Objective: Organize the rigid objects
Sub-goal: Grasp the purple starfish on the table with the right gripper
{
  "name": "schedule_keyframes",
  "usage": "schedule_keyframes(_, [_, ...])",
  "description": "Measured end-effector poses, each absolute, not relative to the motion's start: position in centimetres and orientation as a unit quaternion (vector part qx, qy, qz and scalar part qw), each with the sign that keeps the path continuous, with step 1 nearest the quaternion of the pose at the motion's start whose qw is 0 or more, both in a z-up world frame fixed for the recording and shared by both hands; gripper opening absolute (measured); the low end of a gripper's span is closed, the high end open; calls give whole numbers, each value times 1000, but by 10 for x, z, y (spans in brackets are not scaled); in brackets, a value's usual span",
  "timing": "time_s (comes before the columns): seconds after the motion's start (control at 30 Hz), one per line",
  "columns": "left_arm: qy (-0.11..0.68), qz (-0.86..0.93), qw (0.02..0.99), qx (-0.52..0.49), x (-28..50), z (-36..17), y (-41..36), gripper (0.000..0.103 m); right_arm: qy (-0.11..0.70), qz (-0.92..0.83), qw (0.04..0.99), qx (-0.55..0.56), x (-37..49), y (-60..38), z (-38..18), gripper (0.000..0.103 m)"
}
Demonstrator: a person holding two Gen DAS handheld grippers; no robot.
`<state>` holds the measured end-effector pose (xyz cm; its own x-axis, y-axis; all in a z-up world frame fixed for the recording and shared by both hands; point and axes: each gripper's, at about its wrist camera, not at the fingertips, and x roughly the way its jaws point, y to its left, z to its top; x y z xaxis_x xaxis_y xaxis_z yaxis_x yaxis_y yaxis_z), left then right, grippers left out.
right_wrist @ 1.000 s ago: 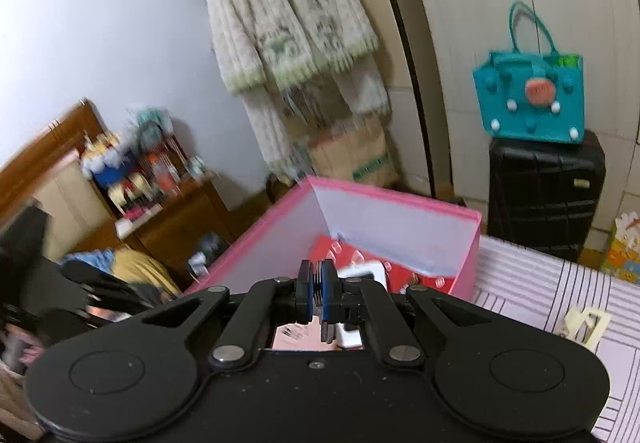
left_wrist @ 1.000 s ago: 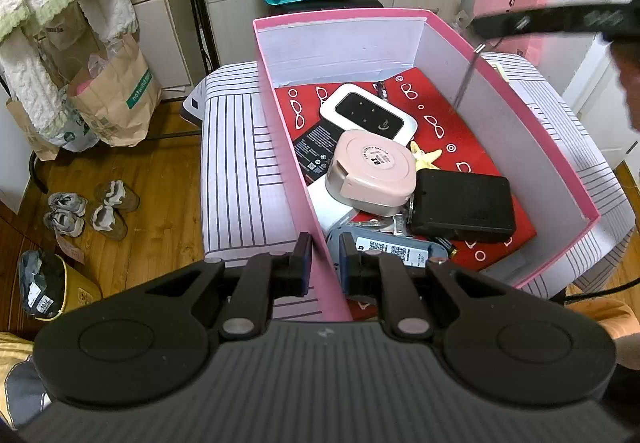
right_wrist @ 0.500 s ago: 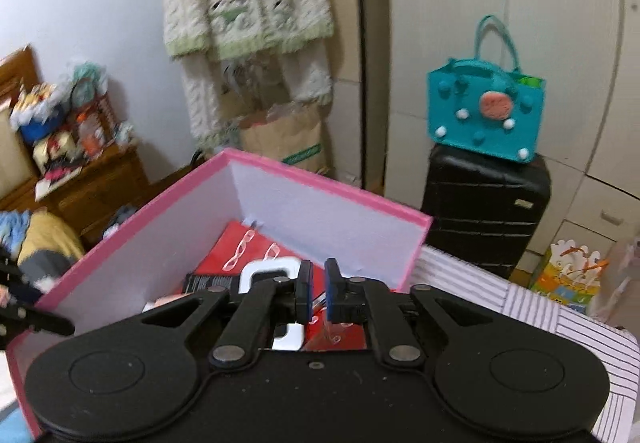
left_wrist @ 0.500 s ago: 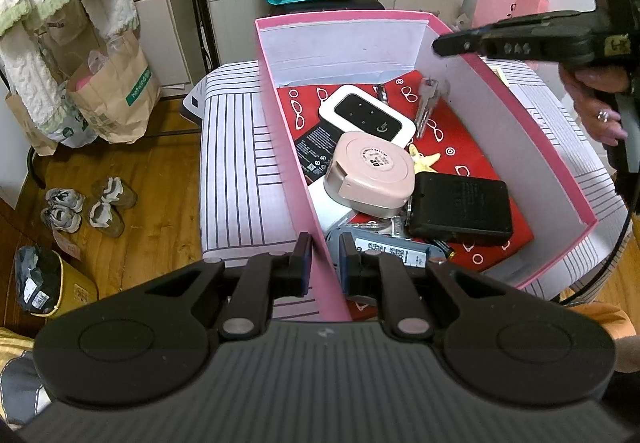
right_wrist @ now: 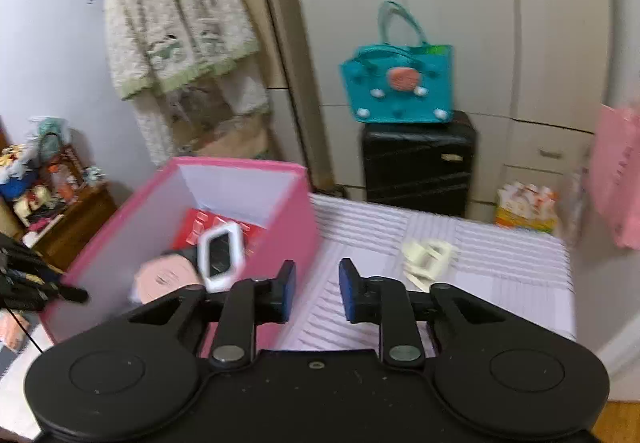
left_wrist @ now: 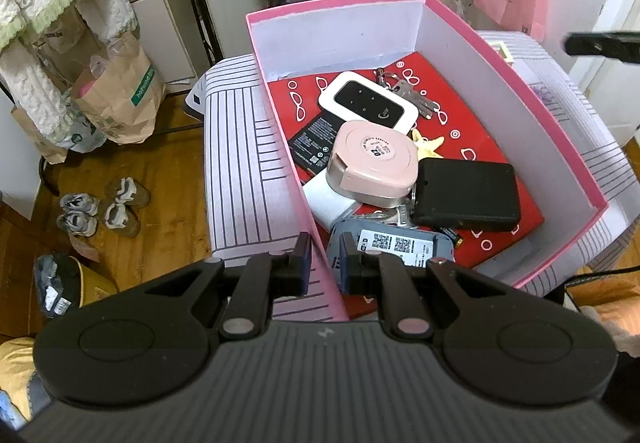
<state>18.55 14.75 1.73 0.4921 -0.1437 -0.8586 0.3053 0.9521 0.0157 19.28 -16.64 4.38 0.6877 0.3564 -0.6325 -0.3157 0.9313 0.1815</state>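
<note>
Pink box (left_wrist: pixel 512 83), open-topped, white inside, red card on its floor. Inside: white router (left_wrist: pixel 368 102) face up, keys (left_wrist: pixel 404 91) just beside it, round pink case (left_wrist: pixel 374 163) partly over black battery (left_wrist: pixel 310 147), black pouch (left_wrist: pixel 466 195), grey device (left_wrist: pixel 394 243) label up. Cream clip (right_wrist: pixel 426 257) on table outside.

The keys (left_wrist: pixel 404 91) lie in the box (left_wrist: pixel 560 131), behind the router (left_wrist: pixel 368 101), on the table (left_wrist: pixel 236 163).

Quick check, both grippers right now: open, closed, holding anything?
Left gripper: shut on the pink box wall, one finger each side.
Right gripper: open, holding nothing, above the striped table.
</note>
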Motion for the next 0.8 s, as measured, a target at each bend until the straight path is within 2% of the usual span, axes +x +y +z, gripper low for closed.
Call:
schedule_keyframes(0.27, [491, -123, 859, 83, 186, 18, 145, 14, 370, 138, 917, 55, 175, -216, -14, 44])
schedule_keyframes(0.5, [497, -119, 856, 81, 188, 19, 145, 14, 373, 120, 919, 50, 188, -222, -61, 50])
schedule_keyframes(0.63, [498, -115, 856, 82, 189, 19, 144, 14, 362, 108, 925, 35, 200, -223, -70, 61])
schedule_keyframes(0.8, [501, -107, 856, 71, 190, 19, 144, 14, 360, 113, 925, 37, 219, -224, -75, 61])
